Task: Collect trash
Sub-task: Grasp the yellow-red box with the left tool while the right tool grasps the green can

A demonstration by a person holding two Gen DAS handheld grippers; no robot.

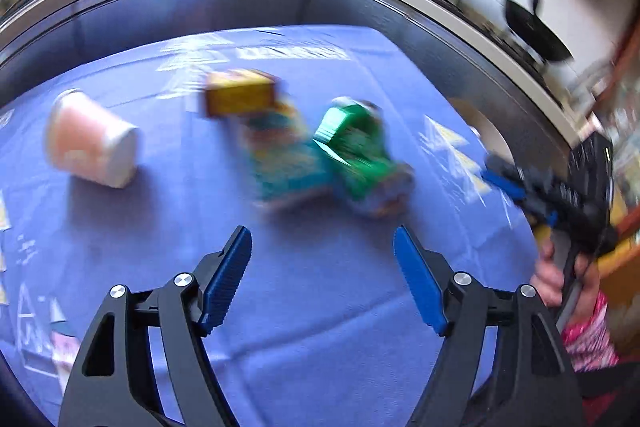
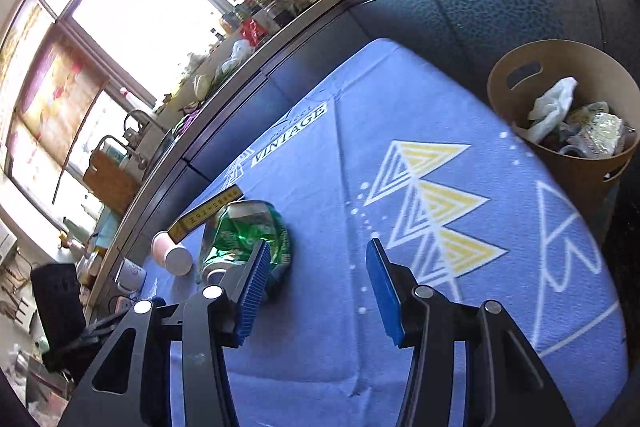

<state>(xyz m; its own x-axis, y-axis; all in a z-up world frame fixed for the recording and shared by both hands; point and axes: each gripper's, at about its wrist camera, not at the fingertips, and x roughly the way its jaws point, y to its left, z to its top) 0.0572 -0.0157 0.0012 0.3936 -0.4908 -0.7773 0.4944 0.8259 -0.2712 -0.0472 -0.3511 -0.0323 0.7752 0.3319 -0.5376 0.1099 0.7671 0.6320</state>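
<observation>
A table covered by a blue cloth printed with white and yellow triangles and the word VINTAGE. Lying on the cloth: a pink and white paper cup on its side, a yellow box, a teal wrapper touching it, and a crumpled green packet just beside the wrapper. The cup lies apart from the others.

left hand-held gripper - jaws wide, empty | right hand-held gripper - jaws apart, empty
</observation>
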